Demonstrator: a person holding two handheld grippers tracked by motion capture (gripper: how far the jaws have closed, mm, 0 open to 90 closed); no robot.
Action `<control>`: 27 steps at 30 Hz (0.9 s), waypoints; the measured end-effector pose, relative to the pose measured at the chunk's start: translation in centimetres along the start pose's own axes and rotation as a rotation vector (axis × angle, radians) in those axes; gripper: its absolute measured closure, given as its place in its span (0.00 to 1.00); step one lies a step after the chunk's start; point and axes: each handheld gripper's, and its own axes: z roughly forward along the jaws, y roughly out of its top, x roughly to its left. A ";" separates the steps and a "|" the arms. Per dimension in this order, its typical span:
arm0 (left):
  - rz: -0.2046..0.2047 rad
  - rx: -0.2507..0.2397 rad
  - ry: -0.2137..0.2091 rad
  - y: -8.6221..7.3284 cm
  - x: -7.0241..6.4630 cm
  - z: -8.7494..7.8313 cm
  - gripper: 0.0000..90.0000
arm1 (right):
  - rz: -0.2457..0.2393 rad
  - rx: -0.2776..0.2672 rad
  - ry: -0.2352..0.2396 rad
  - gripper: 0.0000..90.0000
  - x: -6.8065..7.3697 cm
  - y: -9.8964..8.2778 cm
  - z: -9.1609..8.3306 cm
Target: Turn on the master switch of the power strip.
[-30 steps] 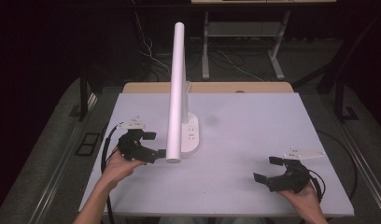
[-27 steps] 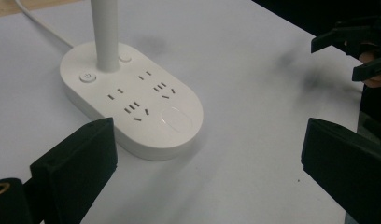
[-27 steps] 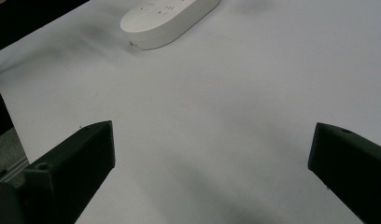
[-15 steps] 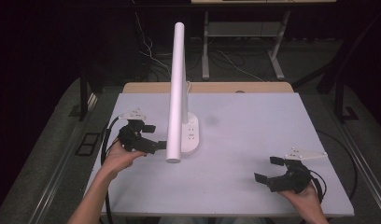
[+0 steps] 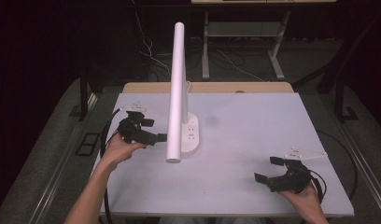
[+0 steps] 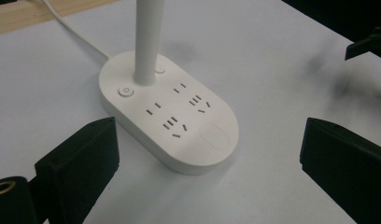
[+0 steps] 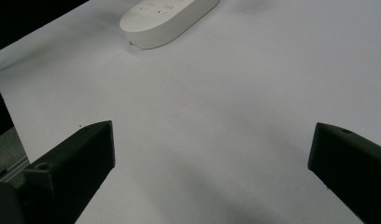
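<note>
Dark room, cables on floor beyond; white table [image 5: 254, 140] under the high camera. Lamp [image 5: 178, 88] stands left of table centre: oval white base [image 6: 179, 121] with socket slots and a round power button [image 6: 126, 91], thin post rising from the base's far end, long white light bar leaning over toward the person. Cord [image 6: 74, 32] runs off the base's back toward the table's far edge.

Base's long axis runs roughly near-to-far on the table. In the left gripper view it lies diagonally, button end up-left, blank end nearer the jaws.

Left gripper [image 5: 151, 136] sits just beside the base on its left, jaws spread wide, nothing held, aimed across at it. Base lies ahead of and between the jaw lines, not yet touched.

Right gripper [image 5: 271, 170] well apart, near table's front right corner, jaws also wide and empty; base only at the far top of its view.

Judgement: left hand is plainly the nearer; any move on button or base falls to it, coming in from the left side.
</note>
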 end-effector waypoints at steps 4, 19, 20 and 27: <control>0.006 0.015 0.010 0.5 0.4 0.2 0.04 | 0.004 0.003 0.002 0.00 0.0 0.0 0.0; -0.001 0.073 0.039 1.6 1.9 2.2 0.06 | 0.002 0.004 0.004 0.00 0.0 0.0 0.0; -0.005 0.077 0.041 1.7 2.0 2.3 0.06 | 0.002 0.004 0.004 0.00 0.0 0.0 0.0; -0.014 0.079 0.056 2.0 2.8 2.9 0.08 | -0.002 0.001 0.002 0.00 -0.1 0.0 0.0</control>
